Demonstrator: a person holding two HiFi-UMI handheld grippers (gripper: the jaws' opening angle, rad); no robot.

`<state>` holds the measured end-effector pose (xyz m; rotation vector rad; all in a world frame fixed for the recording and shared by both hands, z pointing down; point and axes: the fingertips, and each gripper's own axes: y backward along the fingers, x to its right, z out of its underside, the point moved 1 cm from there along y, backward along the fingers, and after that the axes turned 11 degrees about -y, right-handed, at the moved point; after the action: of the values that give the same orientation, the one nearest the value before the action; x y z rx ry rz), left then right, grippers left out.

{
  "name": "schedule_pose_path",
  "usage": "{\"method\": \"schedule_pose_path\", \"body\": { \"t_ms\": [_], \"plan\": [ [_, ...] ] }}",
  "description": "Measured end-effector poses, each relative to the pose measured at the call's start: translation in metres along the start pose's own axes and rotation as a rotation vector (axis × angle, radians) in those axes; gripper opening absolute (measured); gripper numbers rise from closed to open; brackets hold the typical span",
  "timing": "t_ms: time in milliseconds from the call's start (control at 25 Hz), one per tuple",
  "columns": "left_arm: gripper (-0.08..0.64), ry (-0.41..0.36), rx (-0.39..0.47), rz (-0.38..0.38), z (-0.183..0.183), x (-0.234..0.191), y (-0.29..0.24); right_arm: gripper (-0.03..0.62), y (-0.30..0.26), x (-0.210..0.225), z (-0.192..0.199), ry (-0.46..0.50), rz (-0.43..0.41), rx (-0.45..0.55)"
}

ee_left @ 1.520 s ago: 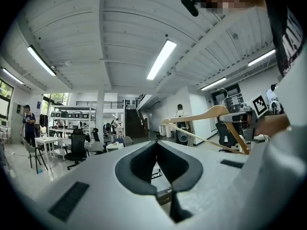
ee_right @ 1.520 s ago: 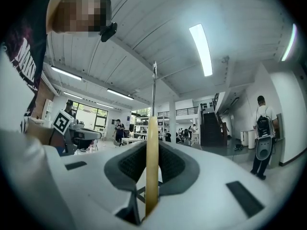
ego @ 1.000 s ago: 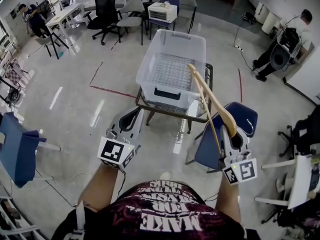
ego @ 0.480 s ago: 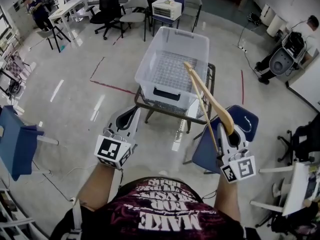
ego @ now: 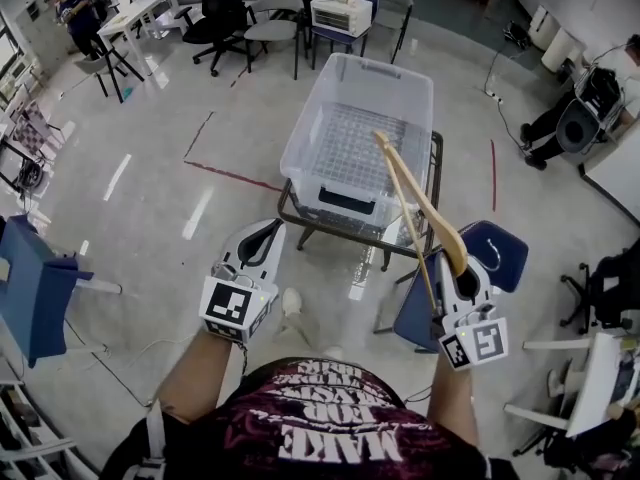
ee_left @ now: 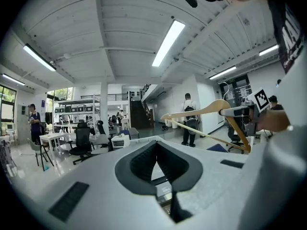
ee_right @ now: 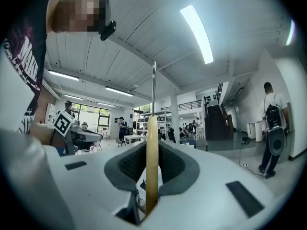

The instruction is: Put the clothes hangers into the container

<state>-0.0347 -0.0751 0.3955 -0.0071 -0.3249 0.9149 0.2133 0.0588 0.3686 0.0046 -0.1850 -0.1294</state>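
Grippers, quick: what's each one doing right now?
Left gripper: shut, nothing between its jaws.
Right gripper: shut on the wooden hanger.

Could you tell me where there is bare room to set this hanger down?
The clear container has a bare gridded floor between its four walls. The table rim around it is narrow, and the blue chair crowds the right tool holding the hanger.

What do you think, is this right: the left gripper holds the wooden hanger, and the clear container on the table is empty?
Not quite: it is the right gripper that holds the wooden hanger. The right gripper view shows it clamped between those jaws; the left gripper has nothing between its jaws. The clear container is indeed empty.
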Motion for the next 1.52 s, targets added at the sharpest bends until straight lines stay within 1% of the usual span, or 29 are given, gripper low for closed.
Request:
{"method": "schedule_pose_path", "body": {
  "t_ms": [160, 360, 480, 680, 840, 1040, 1280, 1320, 1400, 1480, 1520],
  "plan": [
    [0.006, 0.000, 0.023, 0.035, -0.001, -0.019, -0.027, 0.061, -0.032, 0.001, 0.008, -0.010, 0.004, -0.016],
    [0.006, -0.018, 0.025, 0.057, 0.004, -0.051, -0.056, 0.061, -0.078, 0.000, 0.000, 0.011, 0.009, -0.007],
    [0.006, -0.006, 0.028, 0.069, 0.007, -0.069, -0.074, 0.061, -0.101, 0.002, -0.003, 0.015, 0.019, -0.001],
    [0.006, -0.001, 0.053, 0.100, 0.005, -0.086, -0.105, 0.061, -0.127, 0.011, -0.005, 0.019, 0.038, -0.010],
    [0.006, -0.006, 0.066, 0.124, 0.007, -0.104, -0.122, 0.061, -0.148, 0.019, -0.005, -0.030, 0.066, -0.003],
    [0.006, 0.011, 0.081, 0.134, 0.010, -0.134, -0.137, 0.061, -0.176, 0.015, -0.013, -0.027, 0.075, 0.016],
    [0.006, 0.006, 0.103, 0.195, 0.014, -0.148, -0.150, 0.061, -0.194, 0.009, -0.020, -0.030, 0.118, 0.048],
    [0.006, 0.003, 0.108, 0.201, 0.015, -0.151, -0.152, 0.061, -0.198, 0.008, -0.019, -0.039, 0.122, 0.050],
    [0.006, 0.007, 0.114, 0.204, 0.017, -0.156, -0.155, 0.061, -0.204, 0.007, -0.014, -0.091, 0.112, 0.047],
    [0.006, 0.024, 0.121, 0.203, 0.019, -0.160, -0.157, 0.061, -0.207, 0.008, -0.012, -0.149, 0.098, 0.044],
    [0.006, 0.033, 0.124, 0.203, 0.020, -0.161, -0.159, 0.061, -0.207, 0.009, -0.013, -0.159, 0.101, 0.043]
  ]
}}
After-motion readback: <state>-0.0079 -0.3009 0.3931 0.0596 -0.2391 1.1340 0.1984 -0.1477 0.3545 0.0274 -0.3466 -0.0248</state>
